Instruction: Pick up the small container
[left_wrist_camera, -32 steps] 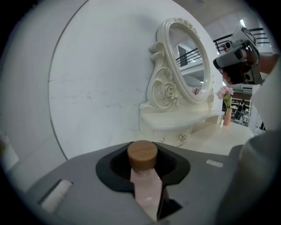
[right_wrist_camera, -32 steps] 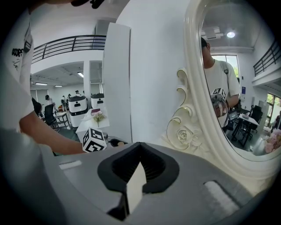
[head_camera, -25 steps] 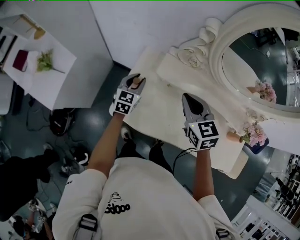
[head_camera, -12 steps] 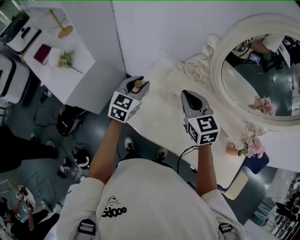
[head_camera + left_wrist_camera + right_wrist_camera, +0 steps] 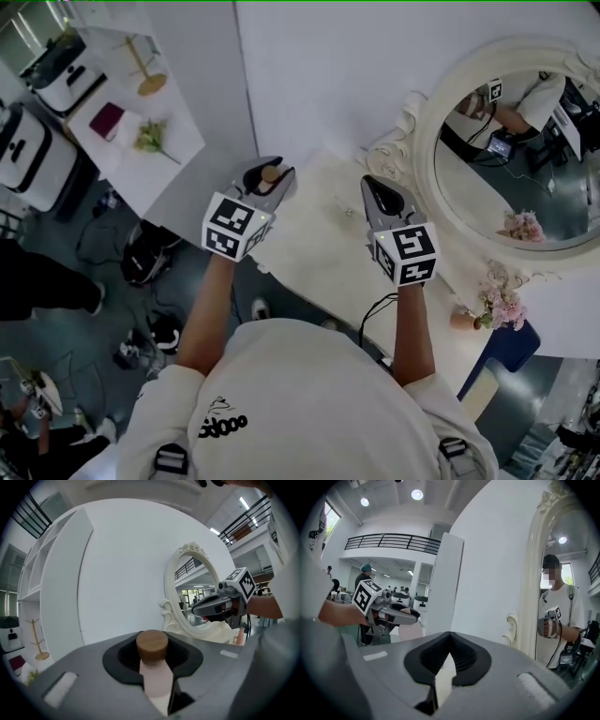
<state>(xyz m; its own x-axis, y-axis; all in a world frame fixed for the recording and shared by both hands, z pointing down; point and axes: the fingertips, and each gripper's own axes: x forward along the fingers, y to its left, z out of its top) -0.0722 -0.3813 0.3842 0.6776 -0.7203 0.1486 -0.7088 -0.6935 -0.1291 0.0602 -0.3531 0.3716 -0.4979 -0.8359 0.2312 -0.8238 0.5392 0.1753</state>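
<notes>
small container [image 5: 153, 667] held in left claw [image 5: 266, 174], clear of the surface [image 5: 319, 253]
we see the left claw clamped on its pale pink body, wooden cap [image 5: 152, 644] poking out past the pads. right claw [image 5: 378, 187] pinched together, nothing in it. both hover over the cream surface, left one at its left edge; ornate mirror [image 5: 506, 169] stands behind.

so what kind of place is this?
Probably a mock dressing-table setup inside a big open hall, not a real home. An ornate oval mirror stands on a cream dressing table with pink flowers. A mezzanine railing and another white table show nearby.
</notes>
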